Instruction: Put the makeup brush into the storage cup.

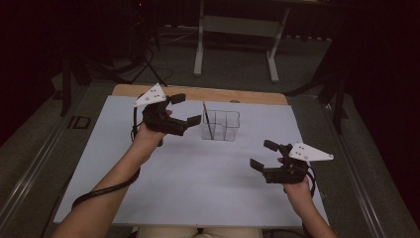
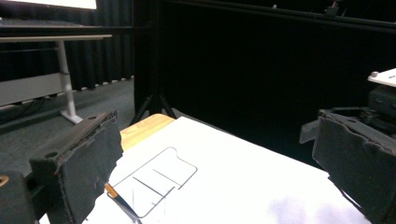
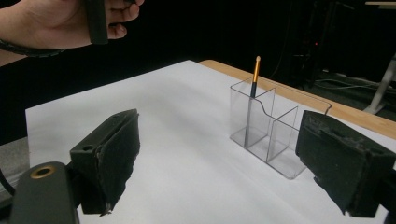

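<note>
Pencil [image 1: 207, 120] stands upright in the clear organizer [image 1: 221, 125] at the far middle of the table [image 1: 198, 173], both grippers spread wide and empty.

High view: the left gripper [image 1: 181, 109] hovers just beside the organizer, the right gripper [image 1: 263, 154] well apart nearer the person. Left gripper view: the pencil [image 2: 119, 200] leans inside the organizer [image 2: 156, 179], dark curtain behind. Right gripper view: nothing lies between the jaws; the pencil [image 3: 254, 77] occupies the end compartment of the organizer [image 3: 273, 133].

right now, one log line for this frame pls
left gripper: open, beside clear organizer | right gripper: open, empty | pencil: upright in organizer's end compartment
</note>
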